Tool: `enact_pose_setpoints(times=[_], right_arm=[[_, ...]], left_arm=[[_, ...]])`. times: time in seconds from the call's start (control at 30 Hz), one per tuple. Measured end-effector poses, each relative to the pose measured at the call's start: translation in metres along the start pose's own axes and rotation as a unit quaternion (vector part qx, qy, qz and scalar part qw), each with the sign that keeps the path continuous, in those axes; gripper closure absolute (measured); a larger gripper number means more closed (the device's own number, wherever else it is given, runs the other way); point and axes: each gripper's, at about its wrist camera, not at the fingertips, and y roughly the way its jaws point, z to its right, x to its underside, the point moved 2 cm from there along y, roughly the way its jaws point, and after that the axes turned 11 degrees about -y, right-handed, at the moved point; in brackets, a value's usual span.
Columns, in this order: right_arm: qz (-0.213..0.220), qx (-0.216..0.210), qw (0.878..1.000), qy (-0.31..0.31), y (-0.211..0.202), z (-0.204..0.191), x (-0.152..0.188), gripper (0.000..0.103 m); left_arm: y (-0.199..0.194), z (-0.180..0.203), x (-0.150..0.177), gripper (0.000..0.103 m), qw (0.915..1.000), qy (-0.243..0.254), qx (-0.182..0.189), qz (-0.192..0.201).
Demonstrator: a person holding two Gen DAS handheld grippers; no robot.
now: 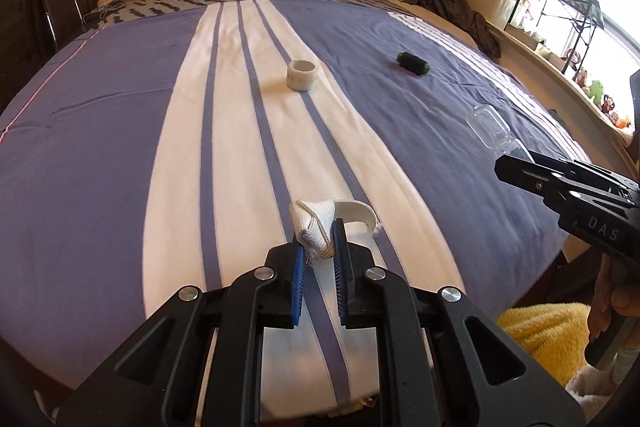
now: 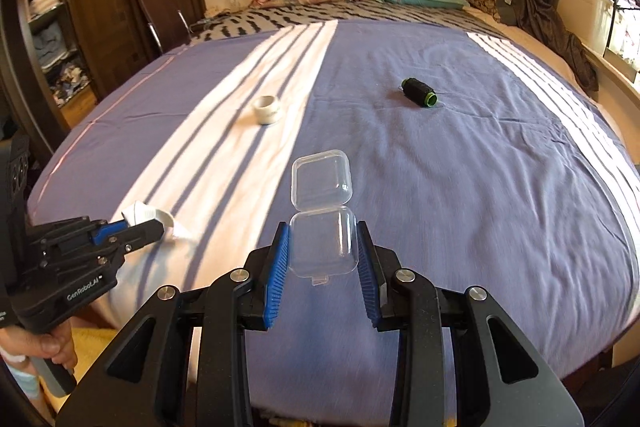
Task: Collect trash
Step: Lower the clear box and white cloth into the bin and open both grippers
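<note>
Fingers first: both pairs are loaded. Left gripper (image 1: 320, 239) is clenched on a crumpled white woven fabric strap (image 1: 320, 223), pinched between the blue pads at the near edge of the bed, one loose loop of it hanging out to the side. Right gripper (image 2: 324, 251) has its blue pads pressed on the two sides of a small clear plastic hinged box (image 2: 322, 219), lid flipped open and pointing away from me; the box sits just over the purple-and-white striped bedspread (image 2: 480, 187), and I cannot tell whether it is lifted or touching

Step in hand, as I judge it: pickup done on two pieces at once, carry-off not yet done. No bin or bag shows in either view, so the next move calls for turning away from the bed to find one, keeping both grips firm. The box is slick and hard, so it could squirt out; the strap is soft and safe

Count on the bed:
- held: one strap, one clear box
- lying loose: one white ring-shaped tape roll (image 1: 302, 75) on the white stripe, one black thread spool with green ends (image 2: 418, 93) on the purple, well apart from each other
- pillows at the headboard: two visible, one plaid, one teal

Two pieces left for a second trip
</note>
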Motion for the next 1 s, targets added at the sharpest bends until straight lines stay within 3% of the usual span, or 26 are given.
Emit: enact_pose_setpoints(times=[0.33, 0.57, 0.73, 1.0], right_arm=[[0.031, -0.022, 0.999, 0.007, -0.06, -0.026, 0.045, 0.069], [0.01, -0.048, 0.999, 0.011, -0.073, -0.044, 0.089, 0.069], [-0.015, -0.058, 0.998, 0.005, -0.066, -0.058, 0.113, 0.069], [-0.078, -0.069, 0.995, 0.003, -0.035, -0.072, 0.152, 0.069]], left_arm=[[-0.08, 0.017, 0.058, 0.091, 0.9991, 0.017, 0.01, 0.038], [-0.102, 0.024, 0.095, 0.091, 0.9989, 0.026, 0.021, 0.035], [-0.097, 0.025, 0.12, 0.091, 0.9992, 0.033, 0.019, 0.015], [-0.052, 0.003, 0.168, 0.091, 0.9976, 0.017, -0.001, -0.066]])
